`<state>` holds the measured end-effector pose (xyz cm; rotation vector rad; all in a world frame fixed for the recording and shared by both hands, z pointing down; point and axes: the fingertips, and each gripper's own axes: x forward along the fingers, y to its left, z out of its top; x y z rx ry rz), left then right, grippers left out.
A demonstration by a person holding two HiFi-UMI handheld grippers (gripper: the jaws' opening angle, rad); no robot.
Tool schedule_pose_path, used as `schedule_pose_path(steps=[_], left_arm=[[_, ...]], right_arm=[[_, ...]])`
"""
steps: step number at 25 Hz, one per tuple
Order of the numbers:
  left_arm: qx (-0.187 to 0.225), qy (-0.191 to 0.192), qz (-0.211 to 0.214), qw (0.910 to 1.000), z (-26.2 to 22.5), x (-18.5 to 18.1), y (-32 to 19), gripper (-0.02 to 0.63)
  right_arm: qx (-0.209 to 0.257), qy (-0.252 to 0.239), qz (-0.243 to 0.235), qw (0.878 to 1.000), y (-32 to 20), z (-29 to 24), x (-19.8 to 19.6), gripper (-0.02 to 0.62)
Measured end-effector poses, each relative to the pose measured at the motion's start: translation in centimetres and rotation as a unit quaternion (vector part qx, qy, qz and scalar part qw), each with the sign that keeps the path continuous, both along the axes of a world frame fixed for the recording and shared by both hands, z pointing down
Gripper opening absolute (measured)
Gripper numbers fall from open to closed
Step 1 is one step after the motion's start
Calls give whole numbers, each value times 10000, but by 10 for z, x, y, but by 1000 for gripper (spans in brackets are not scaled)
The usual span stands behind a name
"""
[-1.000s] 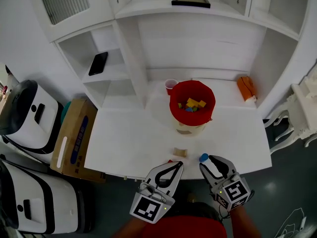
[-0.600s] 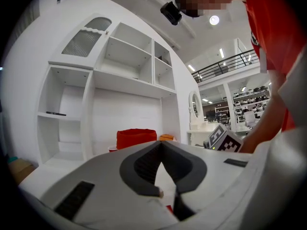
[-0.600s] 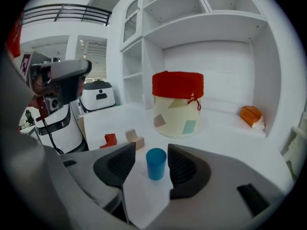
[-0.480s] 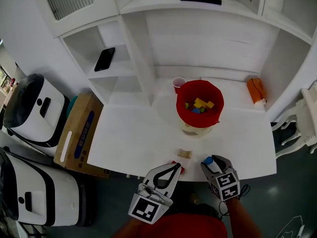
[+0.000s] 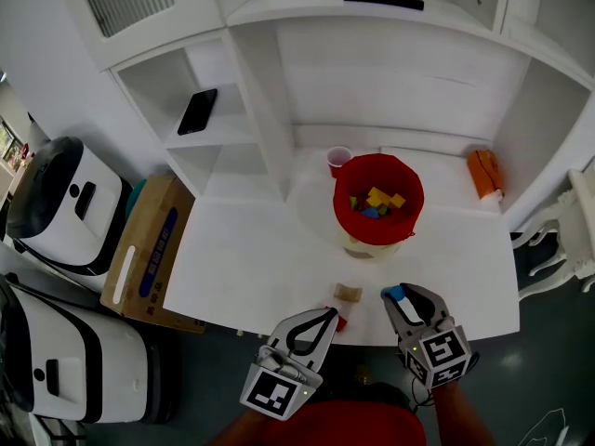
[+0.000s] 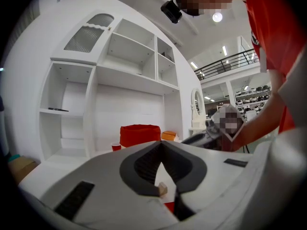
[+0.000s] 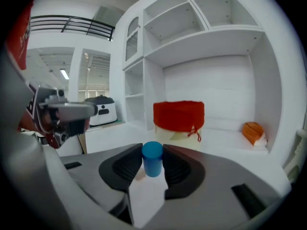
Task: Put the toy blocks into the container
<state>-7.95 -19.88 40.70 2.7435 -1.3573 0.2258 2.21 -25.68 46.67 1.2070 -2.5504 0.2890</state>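
Observation:
A red bucket [image 5: 349, 226] stands on a pale base at the back of the white table [image 5: 251, 258] and holds several coloured blocks [image 5: 376, 198]. It also shows as the bucket [image 6: 139, 134] and the bucket [image 7: 178, 115] in the two gripper views. My right gripper [image 5: 397, 295] [image 7: 152, 153] is closing, and its tips press both sides of an upright blue cylinder [image 5: 397, 293] [image 7: 152, 159] near the front edge. My left gripper [image 5: 332, 312] [image 6: 160, 143] is shut and empty. Just beyond it lie a tan block [image 5: 348, 293] [image 6: 162, 189] and a small red block [image 5: 340, 321] [image 6: 169, 206].
A red cup [image 5: 339, 160] stands behind the bucket on the left. An orange object [image 5: 486, 173] [image 7: 253, 131] lies at the back right. Shelving rises behind the table, with a phone [image 5: 197, 111] on it. A cardboard box [image 5: 144, 249] and white machines [image 5: 56, 203] stand on the floor at left.
The right gripper has come forward over the table edge, and the blue cylinder now sits between its tips instead of ahead of them. The left gripper has hardly moved.

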Motion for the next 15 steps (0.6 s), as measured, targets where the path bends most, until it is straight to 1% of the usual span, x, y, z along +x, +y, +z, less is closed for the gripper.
schedule_pose_path(steps=[5,9,13,15], left_arm=[[43,47,-58,10000,-1,-2,-8,11],[89,120,-140,9998,-5,-4,-21,11],[215,145,-179,9995,-13,-4,-36,11],[258,158,-177,9994,-15,-3,-41,11]], right_arm=[[661,-624,-42,9958,-32,-88,-9,132],[1119,-821,-95,9903,-62,-142,-16,132],[1365,-776,17,9876,-103,-164,-22,135],[1290,-748,111,9888,-125,-161,-23,174]])
